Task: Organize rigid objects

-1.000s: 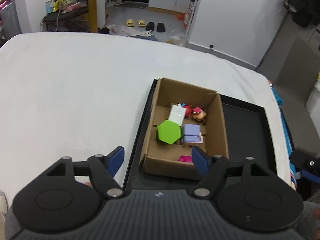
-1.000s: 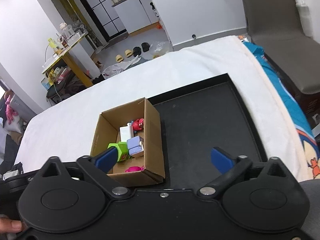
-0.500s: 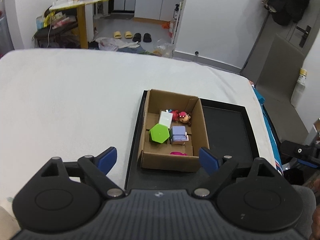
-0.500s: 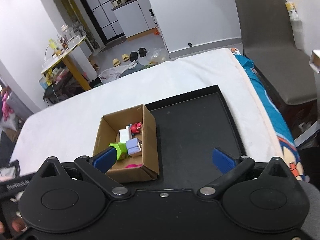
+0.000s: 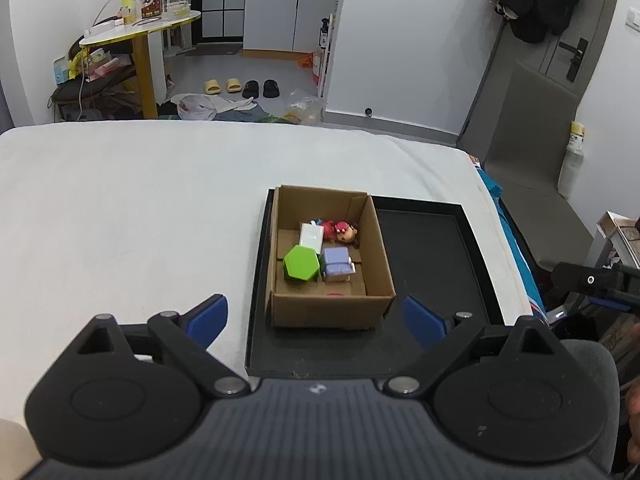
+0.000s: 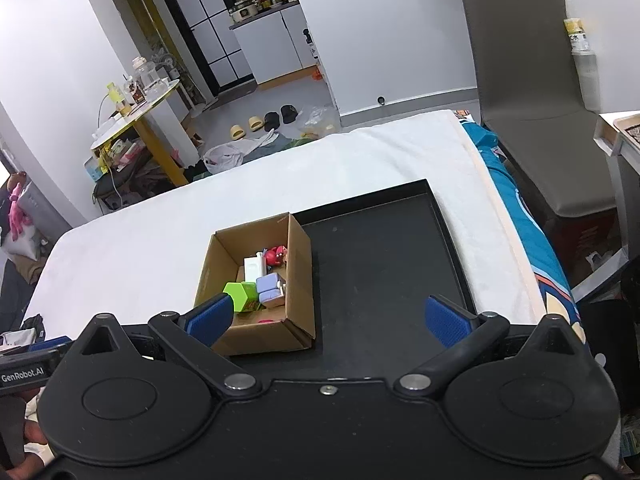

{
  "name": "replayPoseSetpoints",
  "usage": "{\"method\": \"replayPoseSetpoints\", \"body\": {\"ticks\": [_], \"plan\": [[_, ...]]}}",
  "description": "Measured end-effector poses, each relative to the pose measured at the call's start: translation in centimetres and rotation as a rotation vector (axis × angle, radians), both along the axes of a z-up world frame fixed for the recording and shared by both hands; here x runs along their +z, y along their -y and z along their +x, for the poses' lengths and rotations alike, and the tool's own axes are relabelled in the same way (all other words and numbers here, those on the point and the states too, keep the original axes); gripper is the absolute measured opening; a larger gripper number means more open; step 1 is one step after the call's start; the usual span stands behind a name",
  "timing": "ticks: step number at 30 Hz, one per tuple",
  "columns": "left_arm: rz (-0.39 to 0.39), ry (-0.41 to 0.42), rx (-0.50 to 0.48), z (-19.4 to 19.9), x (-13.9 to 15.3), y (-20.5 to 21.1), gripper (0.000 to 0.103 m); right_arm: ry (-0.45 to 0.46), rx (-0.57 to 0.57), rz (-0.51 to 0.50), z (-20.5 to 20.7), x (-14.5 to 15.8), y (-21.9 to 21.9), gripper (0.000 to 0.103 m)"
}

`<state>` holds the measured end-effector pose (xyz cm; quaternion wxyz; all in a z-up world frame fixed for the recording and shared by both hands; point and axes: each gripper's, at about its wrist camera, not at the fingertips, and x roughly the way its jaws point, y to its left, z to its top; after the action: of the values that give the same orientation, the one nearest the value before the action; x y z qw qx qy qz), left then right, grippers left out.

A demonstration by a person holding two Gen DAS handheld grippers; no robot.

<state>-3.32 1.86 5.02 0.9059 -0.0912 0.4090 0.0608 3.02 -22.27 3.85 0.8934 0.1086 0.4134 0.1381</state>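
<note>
Left gripper [image 5: 316, 318] held high and back from the cardboard box [image 5: 332, 312], blue fingertips [image 5: 208, 316] spread wide, nothing between them; box ahead and below, sitting between the two fingertips in the left wrist view. Right gripper [image 6: 326, 318] likewise spread wide and holding nothing, raised above the near edge of the black tray [image 6: 384, 264]; box ahead and to the left of its centre line, partly behind the left fingertip [image 6: 210, 318] in the right wrist view.

Box standing in the left part of the tray, tray resting on the white bed [image 5: 120, 216]; open top, flaps folded inside. Inside the box: green hexagonal block [image 5: 302, 262] at the left, touching a lilac block [image 5: 337, 263] on its right; white block [image 5: 312, 236] just behind the green one; small red figure [image 5: 340, 231] at the back, beside the white block; something pink [image 6: 267, 321] near the front wall, mostly hidden.
</note>
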Motion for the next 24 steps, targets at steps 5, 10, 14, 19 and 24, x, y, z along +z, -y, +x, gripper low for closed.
{"method": "replayPoseSetpoints", "body": {"ticks": [5,10,14,19,24], "plan": [[-0.027,-0.023,0.014,-0.4,-1.2,0.2,0.094,0.005,0.025,-0.007,-0.7,0.0,0.1,0.103],[-0.006,-0.034,0.027,-1.0,-1.4,0.6,0.094,0.006,0.041,-0.005,-1.1,0.0,0.3,0.103],[0.004,-0.035,0.022,-1.3,-1.3,1.0,0.095,0.006,0.059,-0.012,-1.5,0.0,0.3,0.103],[0.009,-0.032,0.013,-1.6,-1.2,1.5,0.094,0.009,0.078,-0.018,-2.0,0.3,0.1,0.103],[0.014,-0.030,0.011,-2.0,-1.2,1.8,0.094,0.008,0.085,-0.023,-2.4,0.2,0.1,0.103]]}}
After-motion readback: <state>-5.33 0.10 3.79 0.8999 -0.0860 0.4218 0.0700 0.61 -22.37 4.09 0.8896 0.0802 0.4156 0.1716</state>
